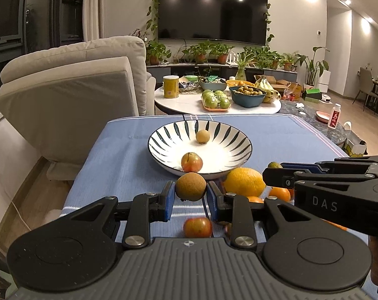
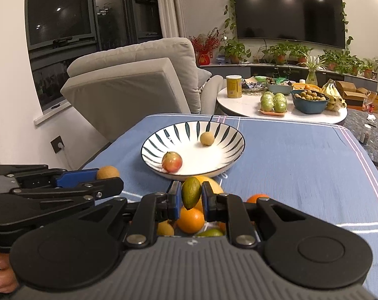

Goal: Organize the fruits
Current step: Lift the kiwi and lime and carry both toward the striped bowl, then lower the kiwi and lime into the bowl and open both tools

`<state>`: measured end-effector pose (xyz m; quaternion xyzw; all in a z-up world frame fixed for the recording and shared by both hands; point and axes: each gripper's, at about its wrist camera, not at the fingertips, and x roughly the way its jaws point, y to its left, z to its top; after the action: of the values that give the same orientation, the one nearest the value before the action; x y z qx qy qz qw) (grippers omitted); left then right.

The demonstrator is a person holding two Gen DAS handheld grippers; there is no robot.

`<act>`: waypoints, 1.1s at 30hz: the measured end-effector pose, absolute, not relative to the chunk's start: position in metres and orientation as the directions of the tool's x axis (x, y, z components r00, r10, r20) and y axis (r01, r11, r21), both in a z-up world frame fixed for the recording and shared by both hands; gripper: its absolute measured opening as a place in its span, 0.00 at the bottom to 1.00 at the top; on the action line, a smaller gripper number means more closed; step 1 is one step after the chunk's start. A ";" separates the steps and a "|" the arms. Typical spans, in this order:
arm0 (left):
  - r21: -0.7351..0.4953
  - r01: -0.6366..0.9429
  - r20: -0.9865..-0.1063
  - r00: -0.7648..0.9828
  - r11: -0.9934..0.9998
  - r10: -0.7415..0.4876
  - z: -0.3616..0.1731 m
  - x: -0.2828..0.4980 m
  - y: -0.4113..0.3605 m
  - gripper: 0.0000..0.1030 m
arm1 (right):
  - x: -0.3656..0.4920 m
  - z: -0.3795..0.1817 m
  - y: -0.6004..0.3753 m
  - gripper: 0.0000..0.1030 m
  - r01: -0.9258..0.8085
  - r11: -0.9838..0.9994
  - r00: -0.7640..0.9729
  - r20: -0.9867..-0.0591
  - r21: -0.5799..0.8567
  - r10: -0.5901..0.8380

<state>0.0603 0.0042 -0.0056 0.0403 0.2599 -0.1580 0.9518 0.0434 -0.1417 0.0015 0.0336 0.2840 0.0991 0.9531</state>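
A striped white bowl [image 1: 236, 160] stands on the blue cloth and holds a small red apple [image 1: 191, 162] and a tan round fruit [image 1: 202, 136]. My left gripper [image 1: 190, 190] is shut on a brown round fruit [image 1: 190, 186], held just before the bowl's near rim. My right gripper [image 2: 191, 196] is shut on a green oval fruit [image 2: 191, 192], also near the bowl [image 2: 228, 165]. Below lie a yellow lemon [image 1: 243, 182], oranges [image 2: 190, 220] and another red apple [image 1: 197, 227]. The right gripper shows at the right of the left wrist view [image 1: 273, 171].
A grey armchair [image 1: 71, 95] stands to the left of the table. Behind is a white round table [image 1: 189, 102] with green fruit, a blue basket, bananas and a yellow can. A white bottle [image 1: 334, 116] stands at the right.
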 end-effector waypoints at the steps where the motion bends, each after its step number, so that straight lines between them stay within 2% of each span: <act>1: -0.004 0.321 -0.509 0.815 0.947 -0.279 -0.006 0.063 0.003 0.25 | 0.045 0.002 -0.142 0.76 -0.170 0.978 0.819 -0.535 0.121 0.208; 25: 0.032 0.325 -0.551 0.795 0.945 -0.255 -0.013 0.144 -0.031 0.25 | 0.105 -0.003 -0.160 0.76 -0.171 0.970 0.801 -0.550 0.171 0.238; 33: 0.031 0.292 -0.563 0.795 0.956 -0.225 -0.017 0.175 -0.026 0.25 | 0.121 -0.014 -0.156 0.76 -0.185 0.969 0.773 -0.584 0.162 0.245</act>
<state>0.1748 -0.0261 -0.0168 0.0581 0.2894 -0.1365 0.9456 0.1215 -0.1559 -0.0141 0.0479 0.3165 0.1143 0.9405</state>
